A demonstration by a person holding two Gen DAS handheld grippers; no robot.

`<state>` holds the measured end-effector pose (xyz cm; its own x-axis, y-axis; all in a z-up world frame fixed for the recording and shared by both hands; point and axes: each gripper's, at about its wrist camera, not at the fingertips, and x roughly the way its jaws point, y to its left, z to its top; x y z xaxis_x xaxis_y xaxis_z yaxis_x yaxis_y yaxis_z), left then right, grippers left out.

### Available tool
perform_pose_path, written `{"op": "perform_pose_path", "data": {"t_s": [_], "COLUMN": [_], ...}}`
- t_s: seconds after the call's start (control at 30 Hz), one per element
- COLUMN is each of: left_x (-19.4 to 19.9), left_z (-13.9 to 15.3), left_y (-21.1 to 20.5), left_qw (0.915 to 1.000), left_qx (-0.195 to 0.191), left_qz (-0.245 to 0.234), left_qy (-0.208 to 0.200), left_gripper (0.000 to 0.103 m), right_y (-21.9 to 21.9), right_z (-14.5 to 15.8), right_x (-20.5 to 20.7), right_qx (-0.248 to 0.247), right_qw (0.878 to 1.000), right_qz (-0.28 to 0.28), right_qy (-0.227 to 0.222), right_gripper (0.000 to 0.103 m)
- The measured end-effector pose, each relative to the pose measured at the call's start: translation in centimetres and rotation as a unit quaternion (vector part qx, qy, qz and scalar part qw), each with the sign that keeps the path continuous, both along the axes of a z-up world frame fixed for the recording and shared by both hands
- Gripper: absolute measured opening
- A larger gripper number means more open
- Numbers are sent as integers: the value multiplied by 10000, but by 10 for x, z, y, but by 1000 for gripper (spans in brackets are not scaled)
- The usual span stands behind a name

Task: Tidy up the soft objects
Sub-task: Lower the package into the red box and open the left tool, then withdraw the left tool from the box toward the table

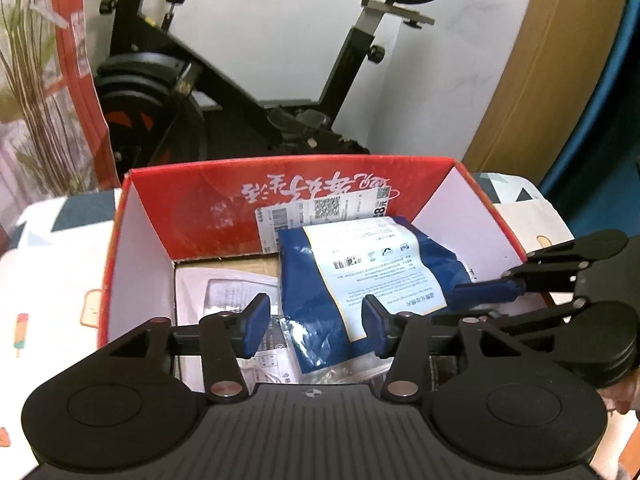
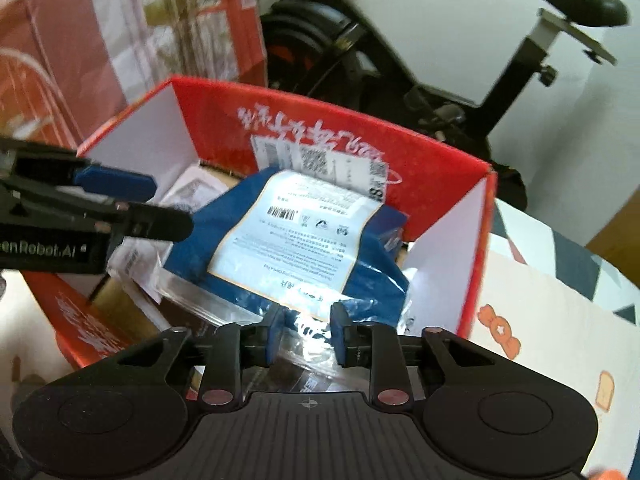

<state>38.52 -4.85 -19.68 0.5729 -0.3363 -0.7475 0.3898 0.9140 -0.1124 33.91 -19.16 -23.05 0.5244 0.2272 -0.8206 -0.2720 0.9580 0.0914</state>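
A blue soft packet (image 1: 316,280) with a white printed label lies inside the red cardboard box (image 1: 280,166), on top of clear plastic bags (image 1: 224,292). My left gripper (image 1: 314,324) hovers over the packet's near end, open, its pads clear of it. In the right wrist view the same blue packet (image 2: 248,256) lies in the red box (image 2: 340,120). My right gripper (image 2: 308,320) stands open at the packet's crinkled near edge, with the pads not pressing it. The other gripper's fingers (image 2: 116,184) reach in from the left.
A black exercise bike (image 1: 248,92) stands behind the box against a white wall. There is a potted plant (image 1: 36,92) and a red bag at the left, and a wooden panel (image 1: 532,72) at the right. The box rests on a patterned cloth (image 1: 52,280).
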Motion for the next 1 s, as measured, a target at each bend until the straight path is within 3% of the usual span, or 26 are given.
{"op": "perform_pose_path", "data": {"t_s": [0.1, 0.17, 0.23, 0.33, 0.37, 0.57, 0.77, 1.0], "left_x": [-15, -26, -42, -64, -72, -106, -141, -184], "left_z": [9, 15, 23, 31, 33, 31, 22, 0], "left_y": [4, 8, 16, 29, 33, 59, 79, 93], "left_qw": [9997, 9992, 9984, 9972, 9967, 9971, 9935, 9894], "left_qx": [65, 81, -13, -170, -175, -51, 116, -125], "left_qz": [-26, -15, -4, 30, 82, 464, 900, 1370], "left_qy": [-231, -396, -573, -733, -792, -607, -690, -459], "left_gripper": [69, 77, 83, 102, 103, 103, 103, 103], "right_y": [-8, -14, -20, -28, -31, -38, -32, -28], "right_z": [13, 23, 32, 44, 48, 59, 45, 11], "right_x": [-15, -28, -43, -66, -75, -125, -164, -198], "right_qx": [196, 346, 526, 728, 786, 944, 1180, 1660], "right_qw": [9993, 9973, 9942, 9883, 9861, 9735, 9674, 9618], "right_qz": [-201, -387, -501, -685, -722, -856, -959, -1270], "right_qy": [-263, -524, -797, -1154, -1273, -1900, -2026, -1770], "right_gripper": [44, 60, 72, 93, 99, 103, 103, 103]}}
